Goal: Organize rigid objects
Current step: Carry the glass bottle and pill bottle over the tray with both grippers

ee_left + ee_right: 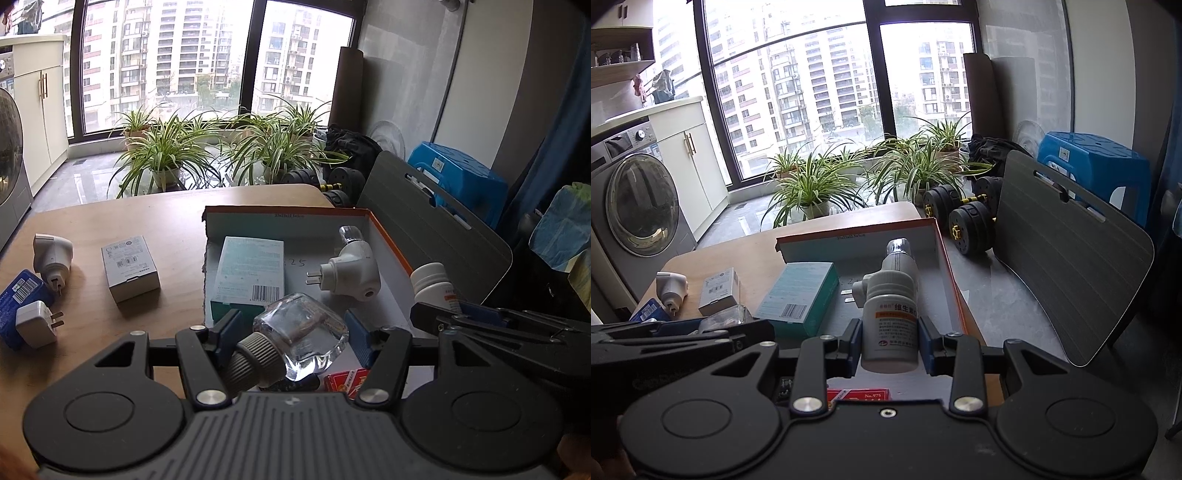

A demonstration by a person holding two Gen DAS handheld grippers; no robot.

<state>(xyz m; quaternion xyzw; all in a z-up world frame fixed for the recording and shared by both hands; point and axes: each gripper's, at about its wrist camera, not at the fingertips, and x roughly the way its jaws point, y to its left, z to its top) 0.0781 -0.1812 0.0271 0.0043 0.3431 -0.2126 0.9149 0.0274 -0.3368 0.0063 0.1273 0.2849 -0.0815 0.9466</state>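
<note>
A clear glass bottle [301, 334] is pinched by the left gripper [295, 332]. A white pill bottle [891, 321] is squeezed by the right gripper [889, 341]. Its label is seen only in the right view.

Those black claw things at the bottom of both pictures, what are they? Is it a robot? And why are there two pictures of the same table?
No robot here. A person holds a grabbing tool in each hand, and each tool has a small camera looking forward along its two fingers. That gives two pictures, one from each hand.

In the left-hand picture, the left gripper squeezes a clear glass bottle with a ribbed grey cap. In the right-hand picture, the right gripper squeezes a white pill bottle with a label.

Both hang over an open cardboard box with an orange edge, on a wooden table. Inside lie a teal carton and a white plug adapter. Left of the box, on the table, lie a small grey carton, two more white plugs and a blue packet, probably waiting to be tidied away.
</note>
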